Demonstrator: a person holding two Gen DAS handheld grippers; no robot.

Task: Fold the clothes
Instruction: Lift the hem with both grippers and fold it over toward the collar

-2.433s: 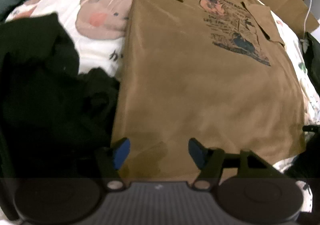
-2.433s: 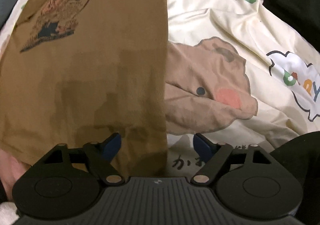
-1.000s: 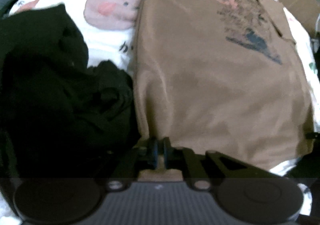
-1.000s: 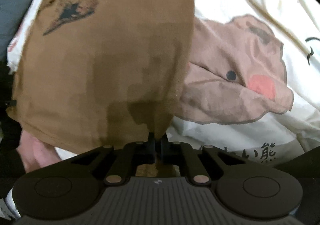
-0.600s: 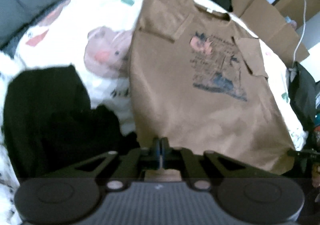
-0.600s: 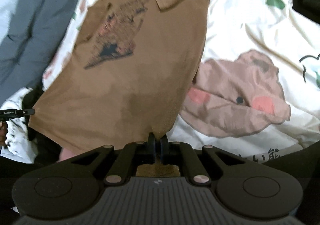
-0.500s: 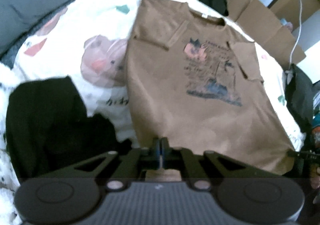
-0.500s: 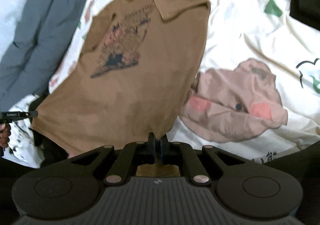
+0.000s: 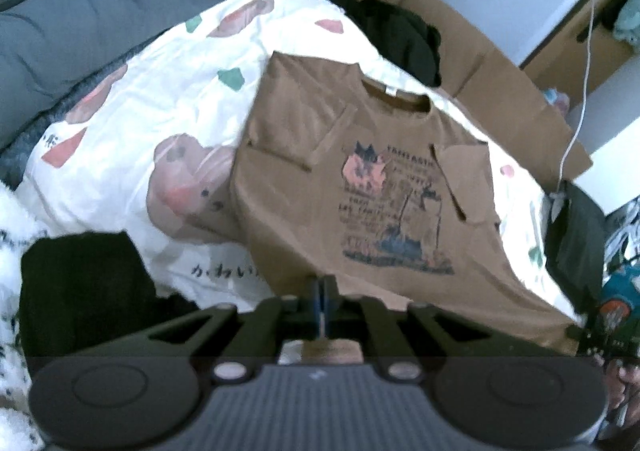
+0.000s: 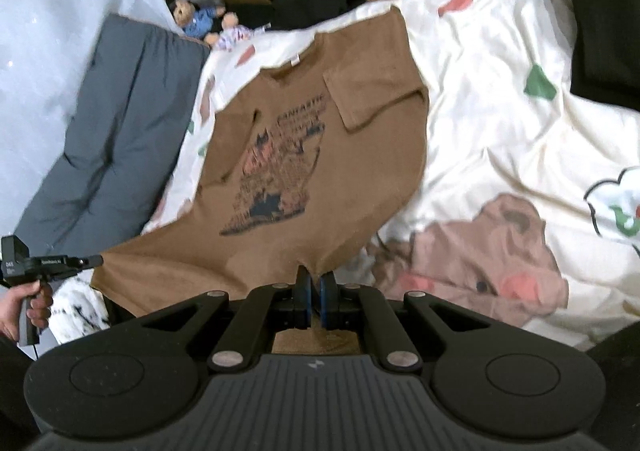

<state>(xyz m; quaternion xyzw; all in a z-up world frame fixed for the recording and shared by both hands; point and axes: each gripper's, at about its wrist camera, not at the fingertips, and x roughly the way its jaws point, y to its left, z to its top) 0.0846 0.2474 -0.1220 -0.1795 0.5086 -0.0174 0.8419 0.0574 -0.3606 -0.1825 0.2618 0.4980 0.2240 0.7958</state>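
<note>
The brown T-shirt [image 9: 360,191] lies face up on the bed's patterned duvet [image 9: 168,99], filling the middle of both frames with both sleeves already folded in over the chest. The left claw [image 9: 321,301] and the right claw [image 10: 315,301] are each pressed together, pinching a bottom-hem corner at the lower centre of its own view, the hem raised off the duvet. Judging by this, the side folds are done, and what remains is carrying the hem toward the collar [image 9: 394,95] and laying it flat.

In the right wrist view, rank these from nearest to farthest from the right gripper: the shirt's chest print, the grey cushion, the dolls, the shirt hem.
1. Shirt hem: pinched in the right gripper.
2. Chest print: up the brown T-shirt, middle.
3. Grey cushion: off the shirt's left.
4. Dolls: top left, beyond the cushion's far end.
</note>
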